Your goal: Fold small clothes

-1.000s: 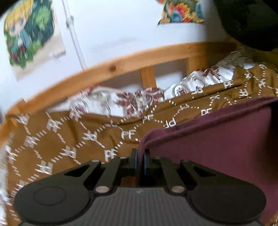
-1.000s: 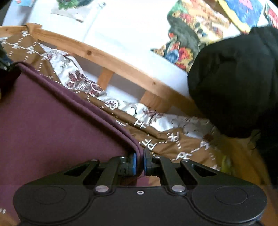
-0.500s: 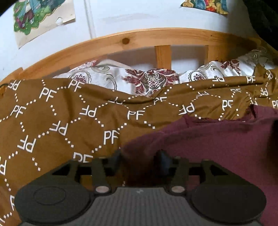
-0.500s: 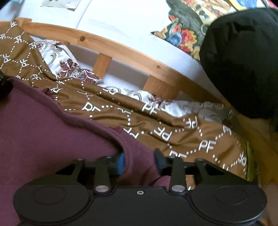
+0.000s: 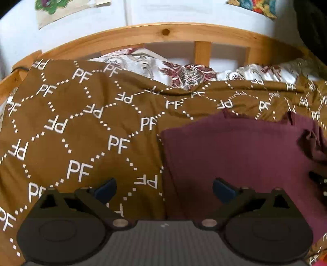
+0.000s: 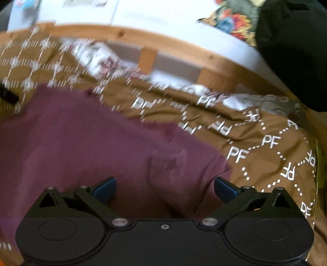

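A maroon garment lies flat on a brown bedspread printed with "PF". My left gripper is open and empty above the garment's left edge, one finger over the bedspread, one over the cloth. In the right wrist view the garment fills the left and middle, with a small wrinkle near its right corner. My right gripper is open and empty over that right corner. The right wrist view is motion-blurred.
A wooden bed rail runs along the far side, with floral white bedding beneath it. A black bulky object sits at the far right. Posters hang on the white wall.
Both grippers held the garment's top edge raised a second ago. They have since opened and let go, and the garment now lies flat on the bedspread.
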`<action>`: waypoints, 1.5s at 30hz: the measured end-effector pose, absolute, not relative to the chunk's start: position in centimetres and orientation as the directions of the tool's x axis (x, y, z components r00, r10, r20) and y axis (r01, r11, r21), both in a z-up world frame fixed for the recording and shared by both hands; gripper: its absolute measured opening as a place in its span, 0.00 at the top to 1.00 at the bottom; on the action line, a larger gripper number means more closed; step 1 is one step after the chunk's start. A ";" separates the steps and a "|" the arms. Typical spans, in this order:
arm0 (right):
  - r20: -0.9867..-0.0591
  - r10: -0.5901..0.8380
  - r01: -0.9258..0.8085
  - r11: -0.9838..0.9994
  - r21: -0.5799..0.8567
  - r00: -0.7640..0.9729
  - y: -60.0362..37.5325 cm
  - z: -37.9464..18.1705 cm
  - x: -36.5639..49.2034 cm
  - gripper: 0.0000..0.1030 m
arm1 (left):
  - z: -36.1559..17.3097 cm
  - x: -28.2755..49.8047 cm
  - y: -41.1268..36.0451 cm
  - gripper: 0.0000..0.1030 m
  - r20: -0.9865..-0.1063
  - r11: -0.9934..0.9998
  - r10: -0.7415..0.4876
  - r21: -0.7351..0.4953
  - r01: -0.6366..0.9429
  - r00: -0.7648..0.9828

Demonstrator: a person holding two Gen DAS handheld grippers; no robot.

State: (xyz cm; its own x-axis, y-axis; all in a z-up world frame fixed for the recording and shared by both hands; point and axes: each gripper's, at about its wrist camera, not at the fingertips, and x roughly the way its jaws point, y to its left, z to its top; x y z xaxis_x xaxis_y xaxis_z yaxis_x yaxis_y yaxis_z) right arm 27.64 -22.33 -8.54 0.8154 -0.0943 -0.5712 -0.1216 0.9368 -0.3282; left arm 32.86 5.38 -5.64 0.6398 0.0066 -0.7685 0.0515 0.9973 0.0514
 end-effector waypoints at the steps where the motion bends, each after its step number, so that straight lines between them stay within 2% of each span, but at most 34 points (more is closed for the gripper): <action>1: -0.573 -0.101 -0.125 0.932 -0.341 0.813 -22.2 -8.8 27.6 0.07 | -5.8 33.0 5.1 0.01 -0.771 0.997 0.010 0.060 0.057 0.636; 3: -0.574 -0.110 -0.113 0.934 -0.339 0.812 -22.3 -9.0 27.8 0.14 | -6.3 33.3 4.7 0.01 -0.780 0.996 0.017 0.071 0.060 0.626; 5: -0.571 -0.119 -0.091 0.941 -0.325 0.812 -22.6 -8.9 28.0 0.29 | -6.8 33.6 4.5 0.01 -0.792 0.996 0.015 0.067 0.062 0.610; 7: -0.572 -0.136 -0.056 0.951 -0.305 0.809 -23.3 -8.8 28.4 0.54 | -7.2 33.7 4.6 0.01 -0.805 0.997 0.017 0.062 0.055 0.593; 8: -0.576 -0.137 -0.046 0.955 -0.292 0.806 -23.7 -8.8 28.6 0.58 | -7.4 33.8 4.7 0.01 -0.809 0.997 0.019 0.059 0.049 0.588; 10: -0.583 -0.131 -0.030 0.966 -0.259 0.801 -24.5 -8.7 28.9 0.82 | -7.6 33.9 4.9 0.01 -0.816 0.998 0.033 0.062 0.030 0.577; 12: -0.569 -0.139 -0.001 0.971 -0.238 0.810 -25.4 -8.3 29.1 0.93 | -7.7 34.0 5.2 0.01 -0.820 0.998 0.052 0.068 0.006 0.570; 17: -0.491 -0.203 0.130 0.975 -0.178 0.847 -28.3 -6.6 29.1 0.96 | -7.9 34.4 6.1 0.01 -0.834 0.999 0.046 0.032 -0.035 0.550; 24: -0.548 -0.259 0.239 0.965 -0.108 0.795 -31.5 -8.2 29.9 0.97 | -8.0 34.5 6.4 0.01 -0.839 0.999 0.043 0.021 -0.046 0.543; 26: -0.548 -0.266 0.271 0.960 -0.074 0.793 -32.1 -8.2 29.7 0.94 | -7.8 34.4 6.5 0.01 -0.834 0.999 0.036 0.015 -0.042 0.550; 28: -0.535 -0.269 0.289 0.956 -0.048 0.801 -32.3 -7.9 29.1 0.75 | -7.5 34.2 6.5 0.01 -0.831 0.999 0.025 0.005 -0.037 0.555; 29: -0.528 -0.267 0.292 0.956 -0.037 0.806 -32.4 -7.8 28.9 0.70 | -7.4 34.1 6.5 0.01 -0.829 0.999 0.020 0.001 -0.034 0.559; 31: -0.515 -0.263 0.290 0.957 -0.031 0.815 -32.4 -7.6 28.3 0.50 | -7.0 33.7 6.6 0.01 -0.823 0.999 0.016 -0.003 -0.032 0.568; 34: -0.507 -0.261 0.286 0.958 -0.029 0.822 -32.0 -7.4 27.5 0.33 | -6.3 33.0 6.7 0.01 -0.805 0.999 0.022 0.003 -0.032 0.593; 39: -0.491 -0.274 0.315 0.949 0.000 0.827 -32.3 -6.8 25.9 0.14 | -4.7 31.4 7.2 0.01 -0.776 0.998 0.055 0.028 -0.053 0.628; 43: -0.460 -0.325 0.357 0.934 -0.018 0.826 -32.6 -6.2 24.0 0.04 | -3.9 29.4 8.0 0.01 -0.762 0.996 0.059 0.002 -0.089 0.644; 45: -0.445 -0.346 0.374 0.927 -0.026 0.826 -32.8 -5.8 23.0 0.02 | -3.8 28.4 8.3 0.01 -0.762 0.995 0.052 -0.018 -0.101 0.646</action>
